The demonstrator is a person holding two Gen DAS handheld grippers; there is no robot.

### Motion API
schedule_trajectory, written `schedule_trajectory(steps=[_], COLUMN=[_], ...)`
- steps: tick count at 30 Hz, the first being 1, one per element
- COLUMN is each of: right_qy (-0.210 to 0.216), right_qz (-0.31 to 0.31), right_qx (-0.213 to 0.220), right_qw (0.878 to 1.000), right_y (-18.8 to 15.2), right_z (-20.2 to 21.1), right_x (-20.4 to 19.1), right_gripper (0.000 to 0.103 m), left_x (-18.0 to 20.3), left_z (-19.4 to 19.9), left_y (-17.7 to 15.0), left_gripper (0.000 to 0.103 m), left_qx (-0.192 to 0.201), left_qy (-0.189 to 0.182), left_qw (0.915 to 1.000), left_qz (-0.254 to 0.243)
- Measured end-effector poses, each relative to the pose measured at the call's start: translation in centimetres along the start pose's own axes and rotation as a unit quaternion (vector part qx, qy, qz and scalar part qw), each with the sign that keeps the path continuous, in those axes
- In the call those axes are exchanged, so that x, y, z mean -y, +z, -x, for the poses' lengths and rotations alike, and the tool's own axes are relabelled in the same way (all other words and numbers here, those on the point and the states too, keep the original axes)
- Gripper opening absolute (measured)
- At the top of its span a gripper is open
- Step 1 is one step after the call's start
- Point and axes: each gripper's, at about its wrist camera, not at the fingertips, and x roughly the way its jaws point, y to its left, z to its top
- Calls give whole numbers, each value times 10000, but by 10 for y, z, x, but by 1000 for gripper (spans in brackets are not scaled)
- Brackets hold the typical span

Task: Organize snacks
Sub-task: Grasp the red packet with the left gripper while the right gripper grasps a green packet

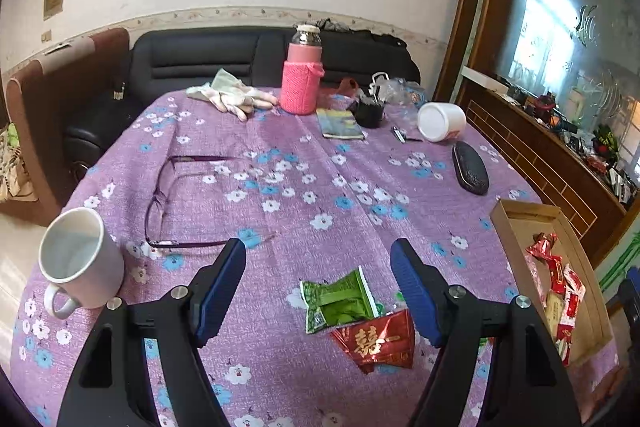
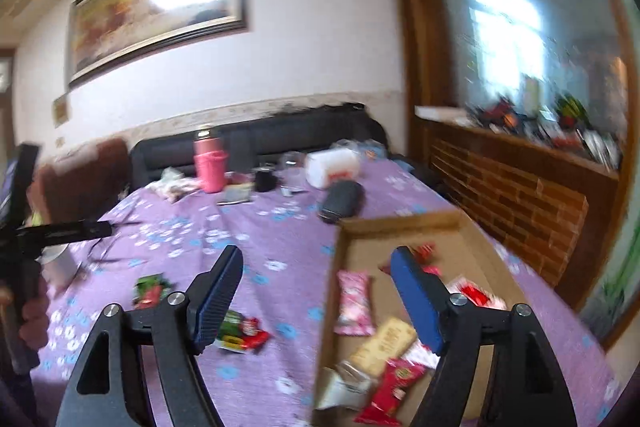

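My left gripper (image 1: pixel 318 251) is open above the purple flowered tablecloth (image 1: pixel 280 195). A green snack packet (image 1: pixel 340 301) and a red foil packet (image 1: pixel 376 343) lie on the cloth between its fingers, untouched. A cardboard box (image 1: pixel 520 223) with several red snacks (image 1: pixel 560 287) stands at the right. In the blurred right wrist view my right gripper (image 2: pixel 316 257) is open and empty over the box's left wall (image 2: pixel 332 291). A pink packet (image 2: pixel 354 301), a tan packet (image 2: pixel 386 345) and a red packet (image 2: pixel 390 391) lie inside. Two green-and-red packets (image 2: pixel 240 333) (image 2: pixel 150 289) lie on the cloth.
A white mug (image 1: pixel 80 259) and purple glasses (image 1: pixel 176 203) are at the left. Further back are gloves (image 1: pixel 236 97), a pink bottle (image 1: pixel 300 79), a booklet (image 1: pixel 340 123), a tipped white jar (image 1: pixel 440 121) and a black case (image 1: pixel 470 167). A wooden cabinet (image 1: pixel 560 163) runs along the right.
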Motion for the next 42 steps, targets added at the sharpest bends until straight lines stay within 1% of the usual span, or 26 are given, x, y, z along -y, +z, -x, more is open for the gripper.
schedule_trajectory(steps=[1, 2, 4, 5, 7, 8, 9, 10, 11, 13, 15, 18, 20, 23, 24, 27, 29, 31, 33, 34, 35, 36, 37, 39, 41, 42], right_qy=[98, 255, 355, 468, 965, 1116, 1153, 1120, 1133, 1242, 1241, 1251, 1163, 1189, 1234, 1605, 1655, 1627, 1570, 1582, 1593, 1581, 1576, 1595, 1597, 1613], right_qz=[80, 256, 429, 400, 25, -147, -321, -429, -493, -718, -687, -356, -40, 265, 248, -170, -354, -450, -517, -589, -660, -706, -729, -778, -809, -819], right_qx=[9, -157, -650, -896, -1511, -1754, -2044, -2363, -2577, -2835, -2875, -2895, -2966, -2961, -2869, -2560, -2271, -2075, -1993, -1973, -1955, -1936, -1926, -1920, -1907, -1895], right_qw=[9999, 9992, 9963, 9941, 9838, 9780, 9716, 9642, 9583, 9482, 9472, 9483, 9479, 9474, 9497, 9531, 9591, 9636, 9659, 9657, 9654, 9657, 9658, 9652, 9652, 9651], right_y=[1, 2, 0, -2, -8, -12, -17, -23, -28, -37, -42, -45, -49, -56, -57, -49, -41, -38, -36, -35, -34, -33, -32, -32, -32, -31], right_z=[-2, -10, -28, -39, -65, -77, -91, -107, -118, -139, -147, -151, -155, -152, -149, -140, -135, -131, -130, -130, -130, -130, -130, -130, -128, -127], right_x=[-7, -16, -31, -34, -36, -36, -37, -39, -39, -40, -44, -57, -68, -78, -78, -65, -55, -49, -45, -42, -39, -37, -36, -33, -32, -31], right_gripper=[91, 91, 91, 91, 83, 75, 59, 50, 43, 43, 43, 43, 43, 32, 31, 31, 31, 31, 31, 31, 31, 31, 31, 31, 31, 31], left_x=[0, 0, -2, -3, -6, -8, -10, -12, -13, -13, -12, -11, -9, -6, -4, -1, 6, 13, 21, 23, 25, 25, 26, 26, 25, 28], left_z=[0, -2, -4, -5, -7, -7, -8, -9, -10, -11, -11, -11, -11, -10, -11, -15, -21, -23, -28, -32, -37, -44, -52, -60, -62, -60], left_y=[0, 0, 0, 0, -1, 0, 0, 0, 0, 0, -1, 0, -1, -1, -1, -2, -6, -10, -15, -19, -22, -25, -29, -35, -36, -38], left_gripper=[74, 74, 74, 74, 74, 74, 74, 74, 74, 74, 74, 74, 74, 74, 74, 74, 74, 74, 72, 64, 60, 54, 52, 51, 52, 51], left_qx=[-25, -57, -114, -146, -184, -209, -234, -257, -273, -308, -320, -325, -341, -369, -436, -709, -1016, -1085, -1140, -1210, -1313, -1446, -1567, -1640, -1712, -1762], left_qy=[-12, -25, -25, -33, -42, -49, -65, -73, -71, -76, -57, -78, -127, -187, -216, -388, -648, -661, -654, -737, -820, -852, -794, -695, -902, -1005], left_qw=[10000, 10000, 9999, 9999, 9998, 9996, 9995, 9993, 9992, 9990, 9991, 9992, 9992, 9991, 9988, 9966, 9920, 9900, 9878, 9859, 9838, 9817, 9802, 9792, 9767, 9737], left_qz=[-3, -4, 13, 39, 115, 167, 213, 257, 283, 305, 282, 239, 177, 72, 6, -140, -371, -617, -837, -889, -905, -902, -918, -969, -928, -1036])
